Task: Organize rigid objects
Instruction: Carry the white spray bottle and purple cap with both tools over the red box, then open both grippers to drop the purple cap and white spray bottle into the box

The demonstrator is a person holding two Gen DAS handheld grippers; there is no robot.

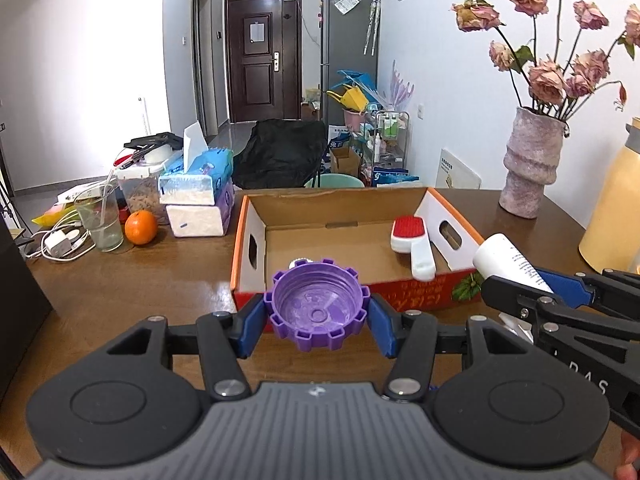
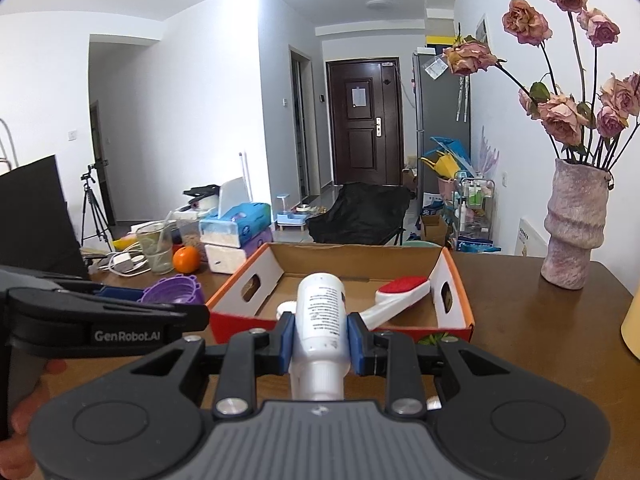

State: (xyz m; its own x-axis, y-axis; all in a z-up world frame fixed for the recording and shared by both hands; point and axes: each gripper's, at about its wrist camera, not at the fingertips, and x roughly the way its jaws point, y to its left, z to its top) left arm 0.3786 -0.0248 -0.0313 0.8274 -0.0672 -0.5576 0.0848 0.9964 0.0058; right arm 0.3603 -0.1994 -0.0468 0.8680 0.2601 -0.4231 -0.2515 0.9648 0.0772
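Fingers of our left gripper (image 1: 318, 322) clamp a purple notched plastic cap (image 1: 318, 307), just before the orange-rimmed cardboard box (image 1: 424, 308). Our right gripper (image 2: 320, 338) pinches a white plastic bottle (image 2: 321, 312) at the box's near wall; inside lies a red-and-white brush (image 2: 400, 294).

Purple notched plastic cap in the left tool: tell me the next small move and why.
Probably carry the purple notched plastic cap forward over the near wall of the orange-rimmed cardboard box and release it. The left tool grips it just short of that wall, and bare box floor lies ahead, left of the red-and-white brush.
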